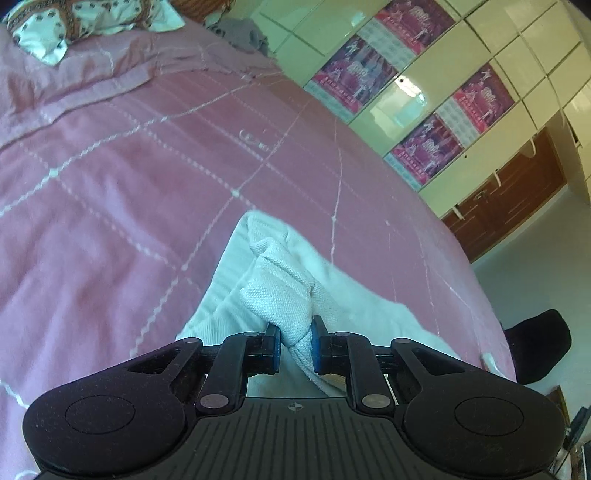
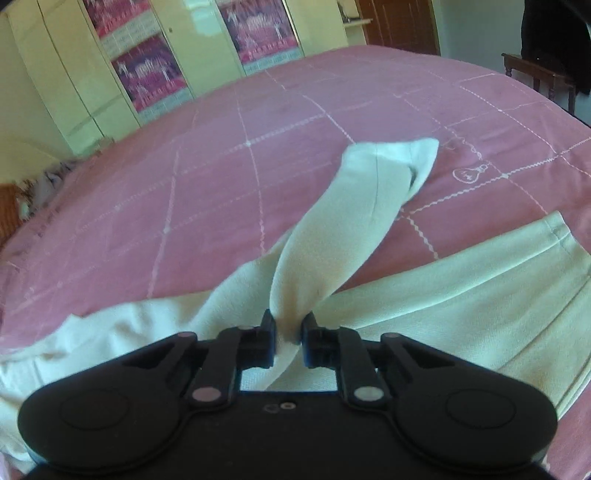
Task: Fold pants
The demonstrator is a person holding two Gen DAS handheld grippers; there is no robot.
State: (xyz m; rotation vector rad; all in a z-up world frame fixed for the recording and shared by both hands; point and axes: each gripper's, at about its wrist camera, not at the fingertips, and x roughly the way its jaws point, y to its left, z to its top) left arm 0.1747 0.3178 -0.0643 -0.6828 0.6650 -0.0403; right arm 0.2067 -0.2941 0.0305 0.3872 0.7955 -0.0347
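Pale cream pants (image 2: pixel 436 288) lie on a pink bedspread (image 2: pixel 207 177). My right gripper (image 2: pixel 289 332) is shut on a bunched part of the pants, and one leg (image 2: pixel 369 192) stretches away from it toward the far right. The other leg runs to the right edge. In the left wrist view my left gripper (image 1: pixel 296 341) is shut on a twisted fold of the pants (image 1: pixel 277 288), lifted a little off the bedspread (image 1: pixel 129 166). The rest of the cloth spreads under and beside the gripper.
A patterned pillow (image 1: pixel 74 22) lies at the bed's far left corner. Cream wardrobe doors with pink posters (image 1: pixel 424 85) stand beyond the bed. A dark wooden chair (image 2: pixel 543 81) stands at the bed's right. A dark object (image 1: pixel 535 347) sits on the floor.
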